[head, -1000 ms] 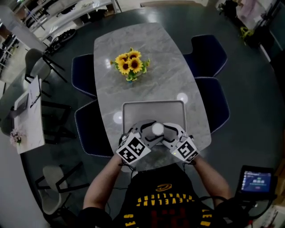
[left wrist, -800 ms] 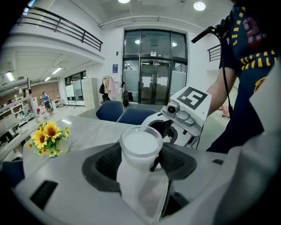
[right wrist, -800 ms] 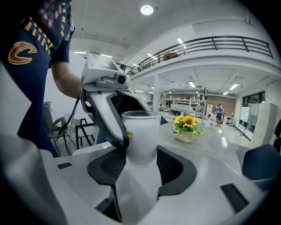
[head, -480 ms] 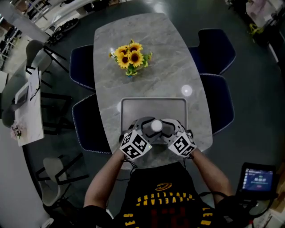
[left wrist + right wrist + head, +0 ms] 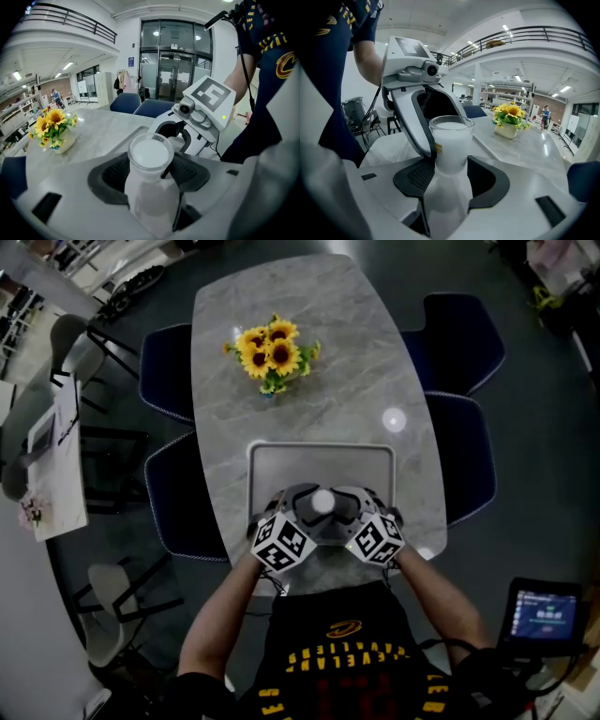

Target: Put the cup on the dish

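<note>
cup [image 5: 322, 502] held over tray [image 5: 281, 465] near edge, sunflowers [image 5: 269, 354] well beyond.

Noted since a second ago: your right gripper [image 5: 340, 507] and left gripper [image 5: 304, 507] have drawn closer together, and their marker cubes now stand nearer each other on either side of the cup [image 5: 322, 501]. Your head view has shifted as well: the tray [image 5: 319, 455], the sunflowers [image 5: 269, 354] and the table [image 5: 281, 292] all sit a little higher in the frame than before
</note>
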{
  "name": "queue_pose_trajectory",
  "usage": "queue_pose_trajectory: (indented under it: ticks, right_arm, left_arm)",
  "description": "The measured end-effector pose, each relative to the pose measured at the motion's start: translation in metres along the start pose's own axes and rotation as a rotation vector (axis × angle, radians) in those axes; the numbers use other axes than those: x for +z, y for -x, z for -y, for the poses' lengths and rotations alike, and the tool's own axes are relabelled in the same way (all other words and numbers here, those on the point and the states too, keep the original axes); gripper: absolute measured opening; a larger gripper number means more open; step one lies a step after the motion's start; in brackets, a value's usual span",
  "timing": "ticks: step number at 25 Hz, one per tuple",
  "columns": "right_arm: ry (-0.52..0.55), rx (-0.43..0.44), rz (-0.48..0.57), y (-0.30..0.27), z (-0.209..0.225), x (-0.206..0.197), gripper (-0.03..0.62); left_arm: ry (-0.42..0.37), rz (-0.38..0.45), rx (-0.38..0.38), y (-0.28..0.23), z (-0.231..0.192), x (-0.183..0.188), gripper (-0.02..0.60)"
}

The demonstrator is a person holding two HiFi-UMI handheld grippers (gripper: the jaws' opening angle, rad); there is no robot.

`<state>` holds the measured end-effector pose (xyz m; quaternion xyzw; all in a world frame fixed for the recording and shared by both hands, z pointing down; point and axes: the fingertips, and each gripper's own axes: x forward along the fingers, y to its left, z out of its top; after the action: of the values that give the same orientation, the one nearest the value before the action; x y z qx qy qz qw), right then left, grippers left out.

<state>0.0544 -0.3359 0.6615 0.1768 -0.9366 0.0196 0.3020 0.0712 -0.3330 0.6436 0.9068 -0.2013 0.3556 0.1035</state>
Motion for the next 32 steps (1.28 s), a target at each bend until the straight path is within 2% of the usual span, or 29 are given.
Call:
queue_pose_trajectory:
  ticks: [20, 32]
  right_arm:
    - [0.008, 0.033, -0.086, 0.001, -0.007, -0.020, 0.215]
    - [0.020, 0.038, -0.116, 0.001, -0.012, -0.026, 0.214]
  left_arm:
    - [-0.058, -0.075, 0.006, -0.013, 0.012, -0.006, 0.267]
    - [-0.050, -0.077, -0.003, -0.016, 0.016, -0.012, 0.268]
